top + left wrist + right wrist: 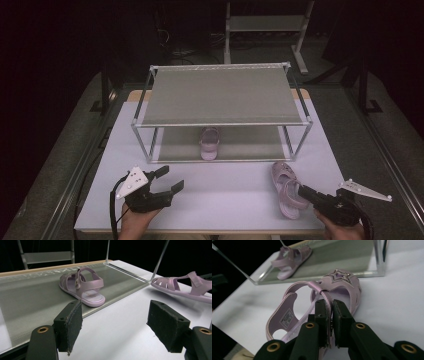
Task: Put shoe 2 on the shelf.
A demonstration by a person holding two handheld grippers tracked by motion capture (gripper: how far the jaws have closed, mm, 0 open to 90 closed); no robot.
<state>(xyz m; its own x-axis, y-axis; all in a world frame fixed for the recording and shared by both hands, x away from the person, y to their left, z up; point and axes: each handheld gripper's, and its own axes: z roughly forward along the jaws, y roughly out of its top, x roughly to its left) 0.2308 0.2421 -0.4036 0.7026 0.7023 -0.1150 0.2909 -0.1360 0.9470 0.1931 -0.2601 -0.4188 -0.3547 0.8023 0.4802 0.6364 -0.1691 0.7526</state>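
Note:
A pale pink sandal with a star on its toe lies on the white table at the front right. My right gripper is shut on its ankle strap, the pads pinching the strap from both sides. The matching sandal stands on the lower shelf of the metal rack, heel toward me. My left gripper hovers open at the front left with nothing between its pads, facing the shelf sandal from a distance.
The two-tier rack takes up the back half of the table; its upper shelf is bare. The rack's corner posts stand close to the sandal on the table. Another metal frame stands on the dark floor behind the table.

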